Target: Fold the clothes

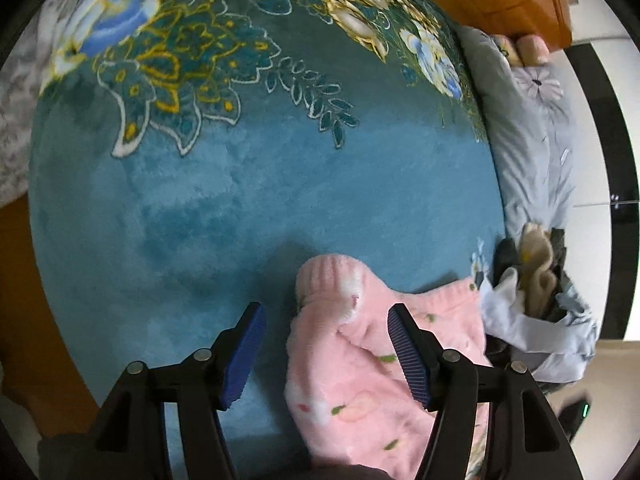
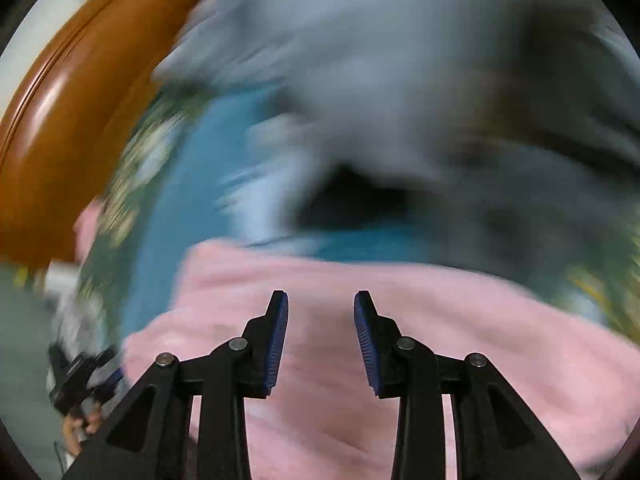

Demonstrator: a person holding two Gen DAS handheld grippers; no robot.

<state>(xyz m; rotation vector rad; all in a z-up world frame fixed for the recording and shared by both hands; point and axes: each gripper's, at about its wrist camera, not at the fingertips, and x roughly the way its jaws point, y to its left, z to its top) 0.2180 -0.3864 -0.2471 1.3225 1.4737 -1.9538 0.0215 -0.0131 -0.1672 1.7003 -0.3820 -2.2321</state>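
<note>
Both tools, left (image 1: 326, 354) and right (image 2: 321, 344), gape over the pink garment (image 1: 360, 380) beside a clothes pile (image 1: 536, 292).

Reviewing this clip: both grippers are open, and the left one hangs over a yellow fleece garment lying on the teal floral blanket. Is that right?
Not quite: the garment is pink, not yellow. The left wrist view shows the pink fleece garment on the teal floral blanket, with the left gripper open above it. The right gripper is open too.
</note>
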